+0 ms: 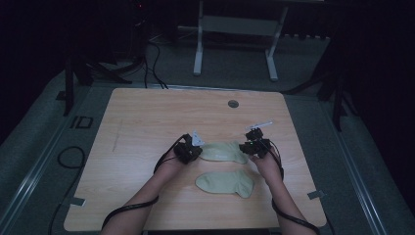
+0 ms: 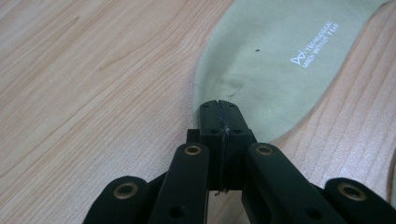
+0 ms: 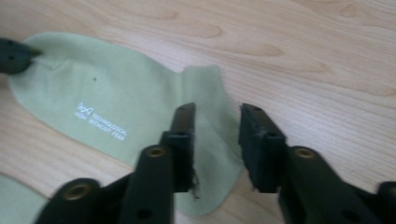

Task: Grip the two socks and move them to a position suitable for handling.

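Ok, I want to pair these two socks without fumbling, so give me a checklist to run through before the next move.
1. Left gripper shut on the toe end of the far sock: ok, jaws closed at its edge.
2. Right gripper has hold of the cuff end: not ok, jaws stand apart over the fabric, not pressing it.
3. Far sock lies flat, printed side up: ok.
4. Near sock lies flat and apart from the far sock: ok, bare wood shows between them.
5. Table around both socks free of other things: ok.
6. Left grip catches both fabric layers: cannot tell.
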Motion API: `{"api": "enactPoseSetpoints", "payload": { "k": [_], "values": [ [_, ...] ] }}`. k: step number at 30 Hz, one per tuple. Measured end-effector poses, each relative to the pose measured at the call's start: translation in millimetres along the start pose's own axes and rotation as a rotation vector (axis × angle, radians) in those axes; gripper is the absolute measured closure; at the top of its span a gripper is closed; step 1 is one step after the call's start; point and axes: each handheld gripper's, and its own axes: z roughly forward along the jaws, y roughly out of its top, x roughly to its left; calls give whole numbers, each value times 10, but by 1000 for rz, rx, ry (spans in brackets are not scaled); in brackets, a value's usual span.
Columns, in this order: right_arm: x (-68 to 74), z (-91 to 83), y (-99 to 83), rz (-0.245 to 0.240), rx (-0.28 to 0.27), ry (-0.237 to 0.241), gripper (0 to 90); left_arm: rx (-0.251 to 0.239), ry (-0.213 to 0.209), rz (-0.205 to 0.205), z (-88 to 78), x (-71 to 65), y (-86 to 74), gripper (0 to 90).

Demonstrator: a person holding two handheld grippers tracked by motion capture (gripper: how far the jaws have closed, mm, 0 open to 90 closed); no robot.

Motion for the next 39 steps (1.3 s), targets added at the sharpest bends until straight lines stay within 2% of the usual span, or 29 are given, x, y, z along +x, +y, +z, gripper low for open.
{"api": "enactPoseSetpoints", "payload": {
  "k": [3,6,8,11,14,16,18,24,29,31,32,34,36,37,39],
  "values": [
    [-7,8,8,1,-2,-9,643,-5,5,10,2,-9,-5,891],
    [35,18,21,-22,-7,-7,667,-5,5,8,0,-8,-6,891],
    [107,68,42,-68,-3,-14,737,-9,4,4,-1,-6,-13,891],
    [128,113,51,-78,1,-13,783,-9,4,1,0,-5,-12,891],
    [133,228,77,-64,5,-10,831,-14,0,-12,4,1,-14,891],
    [134,295,87,-58,3,-7,831,-15,-5,-16,4,7,-16,891],
    [138,357,88,-65,25,-31,831,-10,-4,-11,2,6,-12,891],
    [29,353,58,-54,24,-57,833,-7,-8,-14,4,9,-3,890],
    [-30,339,49,-36,26,-53,831,-4,-42,-50,11,20,17,884],
    [-35,340,54,-38,28,-48,801,3,-49,-52,13,6,38,858],
    [-25,333,64,-40,32,-39,748,2,-54,-55,9,0,49,832],
    [-21,311,69,-34,12,-21,626,-34,-42,-76,-25,-7,69,799],
    [-15,288,73,-26,-3,-12,537,-49,-22,-65,-89,9,112,714],
    [-15,288,73,-26,-3,-12,537,-49,-22,-65,-89,9,112,701],
    [-5,267,74,-27,0,6,455,-46,-29,-69,-125,28,115,674]
  ]
}}
